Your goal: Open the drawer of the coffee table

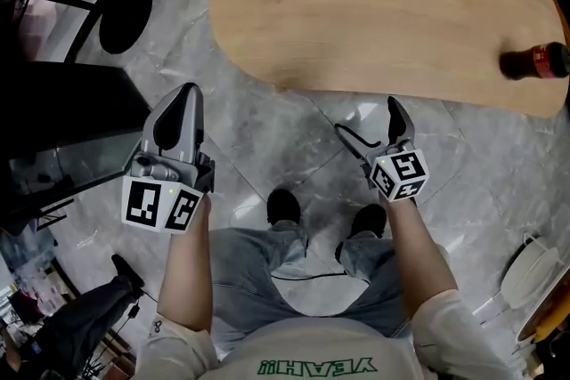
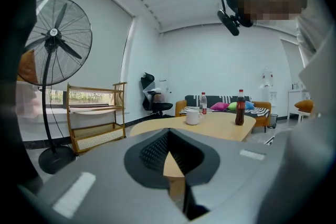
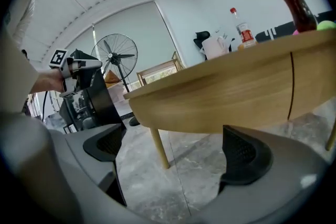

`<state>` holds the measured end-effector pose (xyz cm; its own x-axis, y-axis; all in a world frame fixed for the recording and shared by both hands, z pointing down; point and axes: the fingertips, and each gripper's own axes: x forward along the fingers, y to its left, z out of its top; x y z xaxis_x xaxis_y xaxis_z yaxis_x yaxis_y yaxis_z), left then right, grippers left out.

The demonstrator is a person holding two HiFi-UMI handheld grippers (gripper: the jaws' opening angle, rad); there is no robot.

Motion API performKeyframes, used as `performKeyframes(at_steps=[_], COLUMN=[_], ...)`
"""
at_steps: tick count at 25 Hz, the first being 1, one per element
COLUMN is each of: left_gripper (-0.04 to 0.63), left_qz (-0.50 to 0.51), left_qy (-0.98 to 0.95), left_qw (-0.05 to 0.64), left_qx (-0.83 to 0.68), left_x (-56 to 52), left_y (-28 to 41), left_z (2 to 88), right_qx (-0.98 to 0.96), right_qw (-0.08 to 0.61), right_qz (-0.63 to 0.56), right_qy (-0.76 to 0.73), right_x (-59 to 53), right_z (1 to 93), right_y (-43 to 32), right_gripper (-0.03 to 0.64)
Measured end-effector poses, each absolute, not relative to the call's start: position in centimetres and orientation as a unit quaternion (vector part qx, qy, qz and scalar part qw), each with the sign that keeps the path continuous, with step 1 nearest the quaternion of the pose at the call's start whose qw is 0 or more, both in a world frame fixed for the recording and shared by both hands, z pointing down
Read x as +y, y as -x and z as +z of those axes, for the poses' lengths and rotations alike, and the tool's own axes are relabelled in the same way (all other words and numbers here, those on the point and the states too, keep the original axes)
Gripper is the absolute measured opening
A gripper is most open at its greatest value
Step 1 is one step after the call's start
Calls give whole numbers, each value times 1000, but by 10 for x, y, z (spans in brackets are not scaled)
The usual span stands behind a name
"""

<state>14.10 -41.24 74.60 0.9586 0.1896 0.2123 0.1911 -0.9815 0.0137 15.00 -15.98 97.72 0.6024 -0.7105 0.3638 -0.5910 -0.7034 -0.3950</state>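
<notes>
Fingers [image 3: 244, 155] of the right gripper [image 3: 173, 150] gape wide, empty; the left gripper [image 2: 168, 138] has its own pressed together, empty; table [image 3: 220, 97] untouched, all opening remains.

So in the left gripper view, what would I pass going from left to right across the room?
Standing fan → wooden rack → black office chair → white mug → cola bottle.
</notes>
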Motion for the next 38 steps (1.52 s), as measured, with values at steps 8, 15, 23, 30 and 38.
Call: performKeyframes(at_steps=[8, 15, 23, 30, 38], left_gripper=[-2, -2, -2, -2, -2], left_qz=[-118, -119, -123, -123, -122], left_qy=[988, 988, 986, 986, 986], left_qw=[21, 40, 42, 41, 43], left_qx=[-97, -92, -101, -103, -102], left_x=[-431, -440, -435, -437, -436], left_y=[-141, -140, -147, -149, -148], left_z=[764, 771, 780, 783, 786], right_qx=[301, 328, 362, 368, 367], right_qw=[555, 579, 603, 607, 611], right_qz=[-157, -105, -56, -40, -37], right_qy=[759, 739, 709, 703, 701], right_x=[-143, -151, -159, -164, -164], right_z=[998, 1001, 988, 989, 994], right_y=[-189, -212, -223, -227, -224], right_gripper=[561, 540, 450, 416, 399])
